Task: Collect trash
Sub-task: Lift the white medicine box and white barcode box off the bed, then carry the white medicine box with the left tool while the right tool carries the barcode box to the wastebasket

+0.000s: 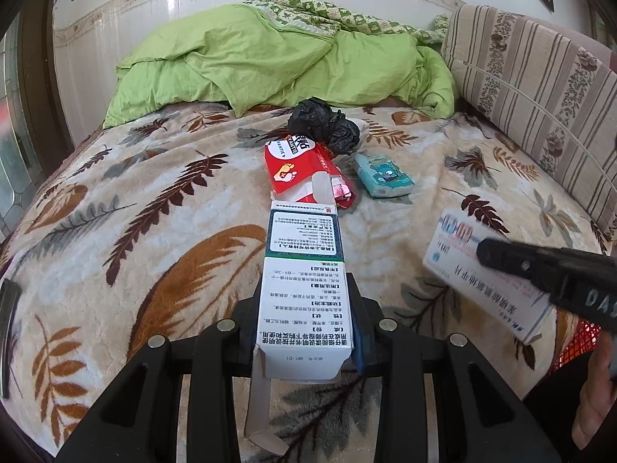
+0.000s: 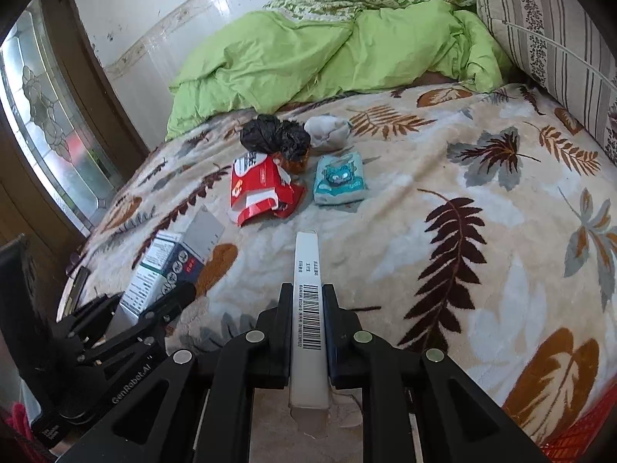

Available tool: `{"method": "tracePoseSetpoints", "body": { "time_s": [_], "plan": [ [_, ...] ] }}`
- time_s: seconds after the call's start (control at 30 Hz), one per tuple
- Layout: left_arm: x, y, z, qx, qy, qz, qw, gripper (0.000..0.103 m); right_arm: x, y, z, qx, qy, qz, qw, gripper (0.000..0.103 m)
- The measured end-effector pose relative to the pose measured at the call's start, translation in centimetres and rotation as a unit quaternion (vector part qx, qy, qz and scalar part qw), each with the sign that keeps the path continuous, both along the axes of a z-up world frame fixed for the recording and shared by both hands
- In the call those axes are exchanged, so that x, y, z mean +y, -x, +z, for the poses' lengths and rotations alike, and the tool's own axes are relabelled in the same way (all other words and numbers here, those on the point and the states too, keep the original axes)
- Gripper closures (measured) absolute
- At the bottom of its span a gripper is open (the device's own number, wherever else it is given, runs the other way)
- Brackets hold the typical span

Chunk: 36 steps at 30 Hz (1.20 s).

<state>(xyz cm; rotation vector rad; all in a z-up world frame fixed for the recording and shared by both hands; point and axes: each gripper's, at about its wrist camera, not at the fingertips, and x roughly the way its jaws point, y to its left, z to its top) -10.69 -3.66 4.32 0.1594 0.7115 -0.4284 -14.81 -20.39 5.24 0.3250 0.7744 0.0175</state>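
Left claw (image 1: 308,308) hides the medicine box's (image 1: 304,270) sides; lettering blurred.

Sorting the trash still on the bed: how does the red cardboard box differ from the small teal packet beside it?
The red cardboard box is rigid card, torn open with flaps splayed; the small teal packet is soft wrap and looks closed. The box is red and white with a footprint picture; the packet carries a cartoon face. The box looks the bigger of the two. Both lie on the leaf-patterned blanket, in neither claw.
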Motion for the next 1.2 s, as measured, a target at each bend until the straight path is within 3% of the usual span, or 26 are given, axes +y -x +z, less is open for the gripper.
{"method": "tracePoseSetpoints", "body": {
  "time_s": [0.2,0.3,0.5,0.67,0.8,1.2],
  "plan": [
    [0.6,0.5,0.2,0.003,0.003,0.009,1.0,0.07,0.8,0.2,-0.9,0.037,0.018,0.024,0.999,0.089],
    [0.6,0.9,0.3,-0.001,0.003,0.008,1.0,0.07,1.0,1.1,-0.7,0.028,0.022,0.022,0.999,0.089],
    [0.5,1.3,0.5,-0.014,0.001,0.006,0.9999,0.07,0.8,3.5,1.2,-0.039,0.035,-0.012,0.999,0.089],
    [0.1,2.0,0.8,-0.018,-0.012,0.016,0.9996,0.07,-0.8,4.1,1.7,-0.046,0.008,-0.045,0.998,0.09],
    [-0.3,2.5,1.0,-0.031,-0.032,0.019,0.9988,0.07,-0.9,4.9,2.2,-0.058,0.012,-0.053,0.997,0.089],
    [-0.8,2.7,0.9,-0.054,-0.051,0.021,0.997,0.07,-0.6,3.9,1.5,-0.047,0.014,-0.038,0.998,0.089]
  ]
}}
